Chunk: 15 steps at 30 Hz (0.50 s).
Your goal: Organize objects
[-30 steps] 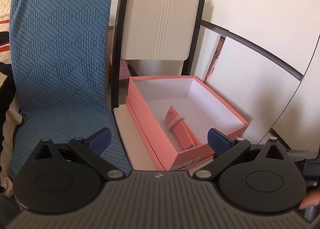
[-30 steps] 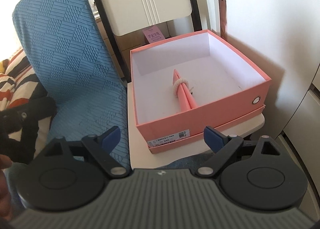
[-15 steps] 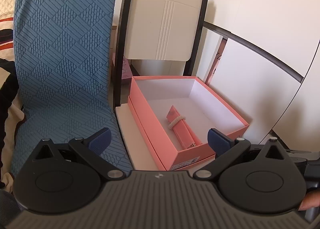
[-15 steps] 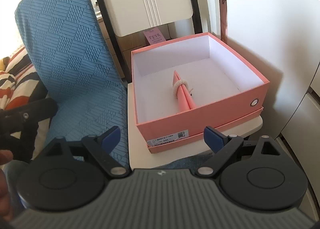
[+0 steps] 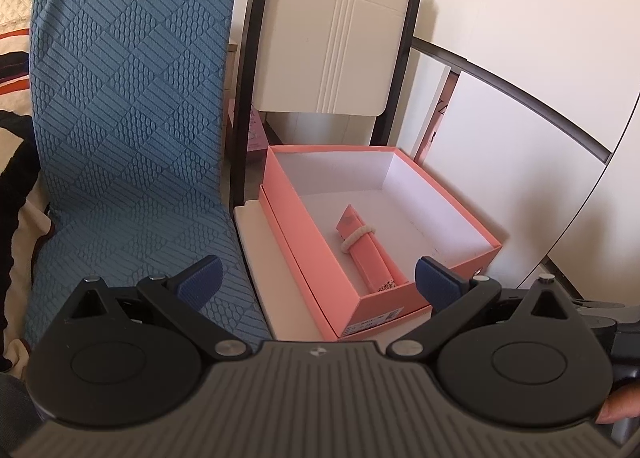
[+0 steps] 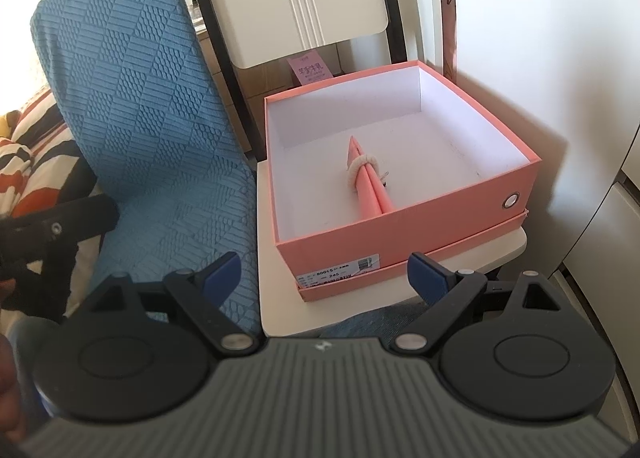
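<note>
A cream-coloured folding chair with a black metal frame (image 6: 400, 298) stands against a pale wall, its seat serving as the work surface and its ribbed backrest with a slot handle rising behind. To its left stands a second chair wrapped in a blue, diamond-quilted fabric cover (image 5: 128, 138), and past that lies striped orange, black and white bedding (image 6: 36, 162). White cabinet panels edged by a curved dark rail (image 5: 520, 82) fill the right side. On the cream seat sits an open salmon-pink cardboard box with a white interior (image 6: 400, 226), nested in its matching lid, with a printed label on the near wall and a metal eyelet on the right wall. Lying flat on the box floor, roughly in the middle, is a slim pink folded packet bound by a cream hair tie (image 6: 368, 186). The left gripper (image 5: 318, 278) and the right gripper (image 6: 324, 274) both hover short of the box, their blue-padded fingers spread wide with nothing between them.
</note>
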Motion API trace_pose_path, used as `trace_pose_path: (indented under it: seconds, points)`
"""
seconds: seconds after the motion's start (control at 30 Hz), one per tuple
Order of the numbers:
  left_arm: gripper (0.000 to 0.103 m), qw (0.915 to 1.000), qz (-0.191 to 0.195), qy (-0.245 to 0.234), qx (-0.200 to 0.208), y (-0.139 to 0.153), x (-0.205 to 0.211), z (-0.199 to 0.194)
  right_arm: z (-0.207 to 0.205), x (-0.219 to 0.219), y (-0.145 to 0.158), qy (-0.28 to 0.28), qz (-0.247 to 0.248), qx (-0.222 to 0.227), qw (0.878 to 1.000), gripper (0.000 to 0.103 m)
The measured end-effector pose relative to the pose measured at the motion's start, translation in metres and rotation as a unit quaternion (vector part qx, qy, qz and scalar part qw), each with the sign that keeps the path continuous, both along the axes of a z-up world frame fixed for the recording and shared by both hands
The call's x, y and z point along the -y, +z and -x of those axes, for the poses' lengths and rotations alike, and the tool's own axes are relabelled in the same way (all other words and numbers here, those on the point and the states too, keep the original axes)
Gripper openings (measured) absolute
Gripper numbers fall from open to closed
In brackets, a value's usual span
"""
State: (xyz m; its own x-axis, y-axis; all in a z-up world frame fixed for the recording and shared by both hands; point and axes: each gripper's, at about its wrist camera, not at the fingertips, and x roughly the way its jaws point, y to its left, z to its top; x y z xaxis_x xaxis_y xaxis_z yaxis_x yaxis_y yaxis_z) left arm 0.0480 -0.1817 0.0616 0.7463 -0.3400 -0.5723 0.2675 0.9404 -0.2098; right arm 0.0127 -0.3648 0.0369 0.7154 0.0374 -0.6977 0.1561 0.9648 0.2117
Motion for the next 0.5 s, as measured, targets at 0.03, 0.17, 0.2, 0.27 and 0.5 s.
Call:
trace_pose_path:
  seconds: [0.03, 0.17, 0.2, 0.27, 0.5]
  points:
    - [0.103, 1.0000, -0.001, -0.001, 0.001, 0.0000, 0.0003, 0.0001, -0.0001, -0.0004, -0.0003, 0.000, 0.000, -0.001, 1.000, 0.092]
    - [0.103, 1.0000, -0.004, -0.004, 0.004, 0.0007, 0.0003, 0.0008, -0.0002, -0.0025, -0.0006, 0.001, 0.001, -0.002, 1.000, 0.091]
    - [0.103, 1.0000, -0.004, -0.004, 0.004, 0.0008, 0.0000, 0.0007, -0.0001, -0.0029, -0.0004, 0.002, 0.001, -0.002, 1.000, 0.091]
    - [0.103, 1.0000, -0.004, -0.003, 0.004, 0.0008, -0.0003, 0.0006, 0.0001, -0.0030, -0.0003, 0.002, 0.001, -0.002, 1.000, 0.091]
    - [0.103, 1.0000, -0.005, -0.001, 0.002, 0.0017, -0.0029, -0.0008, 0.0004, -0.0029, -0.0024, 0.001, -0.001, -0.005, 1.000, 0.091]
